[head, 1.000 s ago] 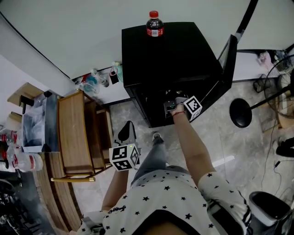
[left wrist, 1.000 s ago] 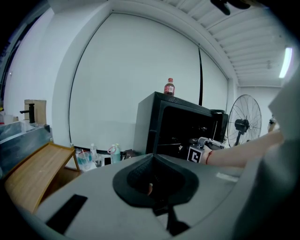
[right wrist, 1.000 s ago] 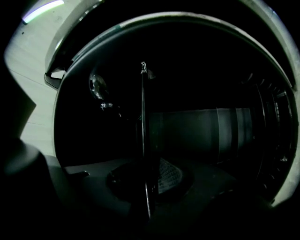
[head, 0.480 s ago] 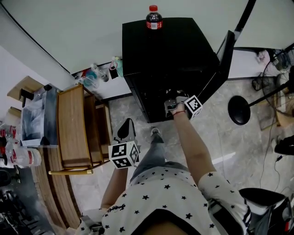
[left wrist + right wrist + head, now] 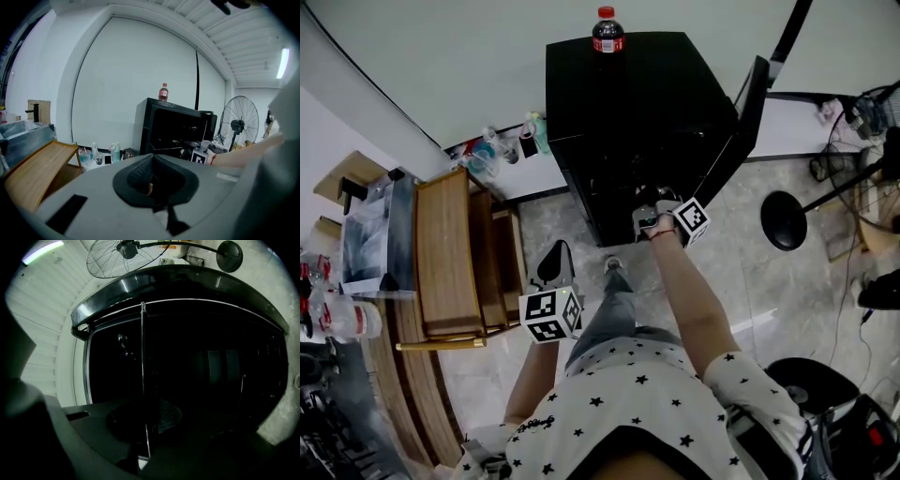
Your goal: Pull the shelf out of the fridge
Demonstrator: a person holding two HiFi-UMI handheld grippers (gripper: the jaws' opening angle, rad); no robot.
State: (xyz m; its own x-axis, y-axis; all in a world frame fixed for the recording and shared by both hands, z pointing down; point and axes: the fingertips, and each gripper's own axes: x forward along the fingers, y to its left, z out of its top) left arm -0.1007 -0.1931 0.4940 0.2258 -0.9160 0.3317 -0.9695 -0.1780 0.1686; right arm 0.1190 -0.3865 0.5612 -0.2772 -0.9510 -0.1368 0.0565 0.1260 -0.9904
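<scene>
Your right gripper pinches the thin wire shelf at 6 o'clock of the black box fridge; left gripper pressed together, empty; pull-out looks mostly pending.

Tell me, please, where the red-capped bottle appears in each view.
Head view: the bottle is at the top centre, standing on the fridge.
Left gripper view: the bottle is near the centre, above the middle, on the fridge.
Right gripper view: not in it.
Shared landmark: the black fridge, whose dark inside fills the right gripper view.
</scene>
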